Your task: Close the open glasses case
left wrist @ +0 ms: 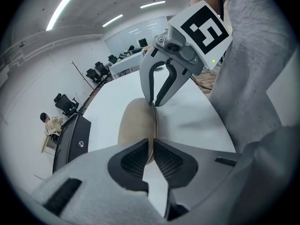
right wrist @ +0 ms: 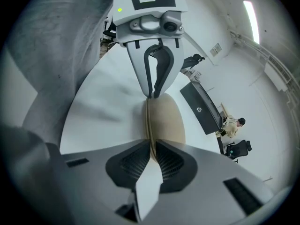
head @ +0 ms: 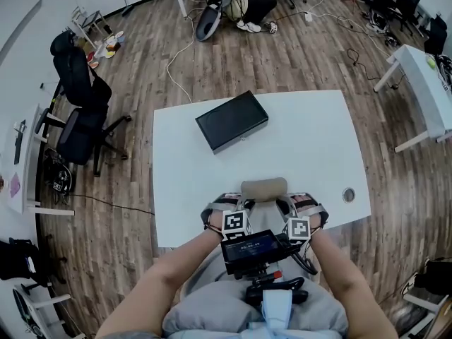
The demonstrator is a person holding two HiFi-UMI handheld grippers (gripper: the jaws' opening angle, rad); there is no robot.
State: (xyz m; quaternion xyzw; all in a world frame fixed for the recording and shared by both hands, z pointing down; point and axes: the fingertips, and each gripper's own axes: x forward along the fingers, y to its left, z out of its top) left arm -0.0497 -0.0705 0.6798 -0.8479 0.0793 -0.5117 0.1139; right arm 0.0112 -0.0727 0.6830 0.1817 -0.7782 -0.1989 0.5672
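A tan glasses case (head: 264, 188) lies on the white table (head: 311, 140) close to its near edge. My left gripper (head: 225, 204) pinches its left end and my right gripper (head: 303, 203) pinches its right end, so the two face each other across it. In the left gripper view the case (left wrist: 134, 123) runs away from my left gripper (left wrist: 152, 157), whose jaws are shut on its thin seam edge, and the right gripper (left wrist: 154, 102) nips the far end. The right gripper view mirrors this: case (right wrist: 165, 118), right gripper (right wrist: 152, 161), left gripper (right wrist: 151, 95). The seam shows only as a narrow line.
A closed black laptop (head: 232, 121) lies at an angle on the far left part of the table. A round cable hole (head: 348, 195) sits near the table's right front corner. Office chairs (head: 81, 111) stand on the wooden floor to the left.
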